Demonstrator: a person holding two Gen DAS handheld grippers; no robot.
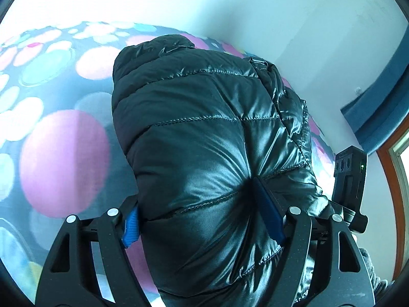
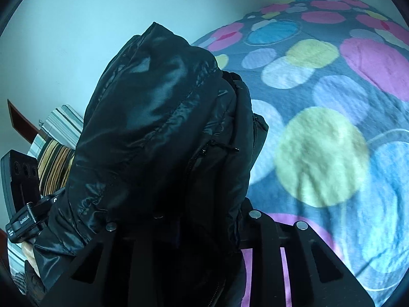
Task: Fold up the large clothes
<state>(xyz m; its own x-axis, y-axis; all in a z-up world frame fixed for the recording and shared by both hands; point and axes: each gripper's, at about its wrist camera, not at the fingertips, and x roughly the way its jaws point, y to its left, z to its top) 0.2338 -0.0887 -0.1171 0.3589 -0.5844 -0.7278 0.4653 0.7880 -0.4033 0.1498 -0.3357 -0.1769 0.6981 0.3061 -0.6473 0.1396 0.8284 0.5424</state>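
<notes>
A shiny black puffer jacket hangs bunched above a bedspread with coloured circles. In the left wrist view my left gripper has its blue pads on either side of a thick fold. The right pad digs into the fabric and puckers it. In the right wrist view the jacket drapes over my right gripper and hides its fingertips. The cloth gathers between its black arms and is held up off the bedspread.
A white wall stands behind the bed. A blue frame and a wooden window edge are at the right. Striped pillows lie at the left. The other hand-held unit and a hand show beside the jacket.
</notes>
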